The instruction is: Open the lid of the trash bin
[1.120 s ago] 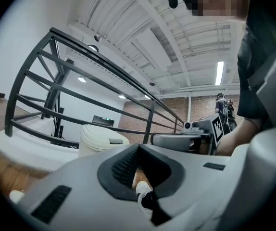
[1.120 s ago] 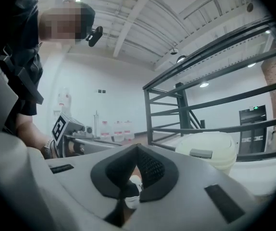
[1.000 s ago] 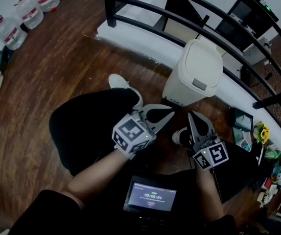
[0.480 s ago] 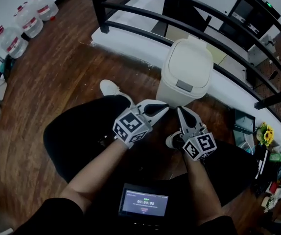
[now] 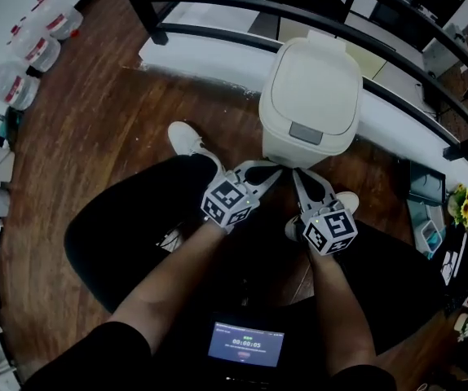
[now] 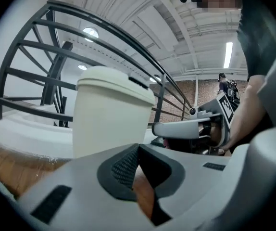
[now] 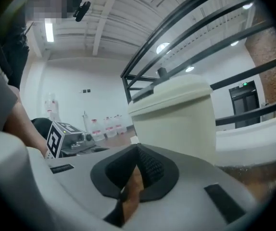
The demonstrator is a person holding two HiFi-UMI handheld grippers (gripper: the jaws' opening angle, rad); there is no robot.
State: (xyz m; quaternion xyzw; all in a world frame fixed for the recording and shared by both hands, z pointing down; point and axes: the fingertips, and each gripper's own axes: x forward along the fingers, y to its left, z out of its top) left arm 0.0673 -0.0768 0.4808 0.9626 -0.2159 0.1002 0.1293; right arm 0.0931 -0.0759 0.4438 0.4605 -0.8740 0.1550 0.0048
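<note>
Now we carry the left tongs (image 5: 275, 169) and right tongs (image 5: 297, 173) clenched on nothing, low before the trash bin (image 5: 299, 149) standing just ahead, lid (image 5: 314, 84) down, its front tab (image 5: 306, 133) nearest the right tongs.

One trash bin (image 5: 311, 96), two tongs (image 5: 271, 170) (image 5: 297, 174) — three water jugs (image 5: 56, 20) (image 5: 35, 48) (image 5: 6, 85), two shoes (image 5: 187, 140) (image 5: 347, 203).

Trash bin foot: hidden behind the left gripper (image 6: 138, 149) in its own view, where only the upper body of the trash bin (image 6: 110, 119) showed; the right gripper (image 7: 137, 154) hid it likewise.
Bin front wall: mostly covered by the lid (image 5: 311, 84) from the head view.
Water bottles (image 5: 32, 49): labels too small to read.
Screen (image 5: 246, 344): print unreadable.
Shoe (image 5: 346, 201): mostly hidden behind the right gripper.
</note>
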